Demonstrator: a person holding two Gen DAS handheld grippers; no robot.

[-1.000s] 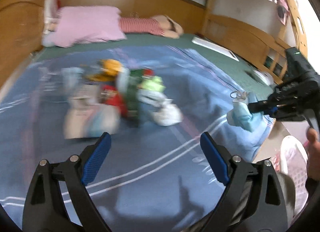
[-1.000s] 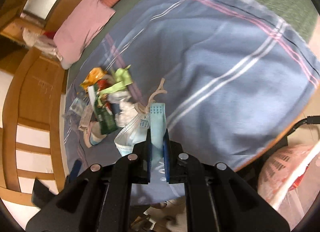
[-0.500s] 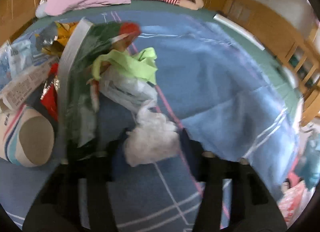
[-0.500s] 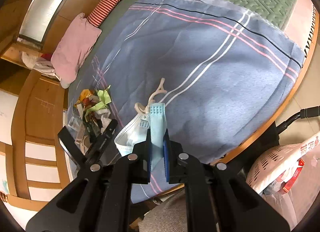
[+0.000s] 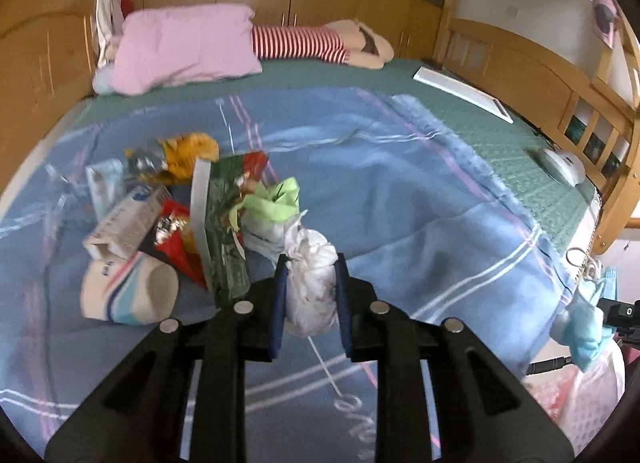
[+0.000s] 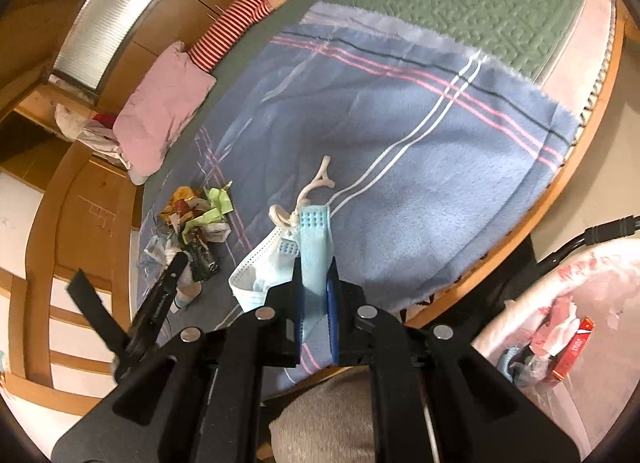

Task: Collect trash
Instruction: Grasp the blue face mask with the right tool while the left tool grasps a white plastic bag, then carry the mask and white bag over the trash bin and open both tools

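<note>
Holding two items at once, one per hand.

Left hand-held gripper [image 5: 310, 287]: clamped on a white wad [image 5: 312, 283] of crumpled plastic or tissue, pads pressing both sides. The wad sits at the near right edge of the trash pile [image 5: 180, 215] on the blanket [image 5: 400, 199]; whether it is lifted clear of the blanket cannot be told. Its long axis runs along the fingers, away from the camera.

Right hand-held gripper [image 6: 314, 295]: clamped on a blue mask [image 6: 312, 247], which hangs past the bed's edge, well apart from the pile. The mask's long axis runs up from between the pads, ear loops [image 6: 308, 195] trailing off the far end.

Bin [image 6: 560, 327]: pink, lined with a bag, on the floor to the right of the bed, already holding a red pack and wrappers.

Key relation: the bin lies to the right of and below both items. The right hand is the nearer, almost beside the rim; the left must cross the blanket from the pile.

Change from one second ago: the left hand-held gripper was spread wide and back from the pile; half a second ago it straddled the wad; now it grips it. The right hand has carried the mask out from above the blanket toward the bin, grip unchanged.
</note>
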